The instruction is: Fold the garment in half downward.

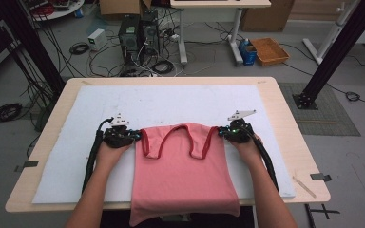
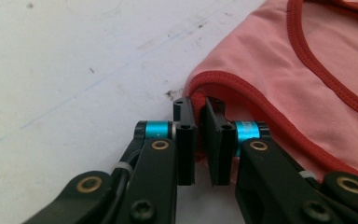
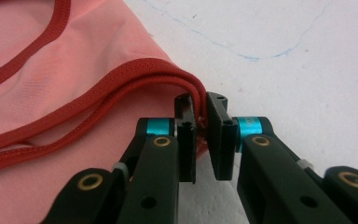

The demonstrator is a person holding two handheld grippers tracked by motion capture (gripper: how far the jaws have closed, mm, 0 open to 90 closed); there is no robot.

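Pink tank top point(image 1: 183, 171), smooth knit with dark red ribbed trim, lies flat on the white foam mat point(image 1: 76, 142), hem hanging over the near table edge. Left gripper point(image 2: 198, 112) pinches its left armhole corner; right gripper point(image 3: 200, 109) pinches the right corner's doubled trim.

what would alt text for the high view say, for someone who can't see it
A person's two hands each hold a tool, the left tool and the right tool, shut on opposite top corners of a pink tank top. The top lies flat on a white mat on a wooden table, its hem hanging over the near edge.
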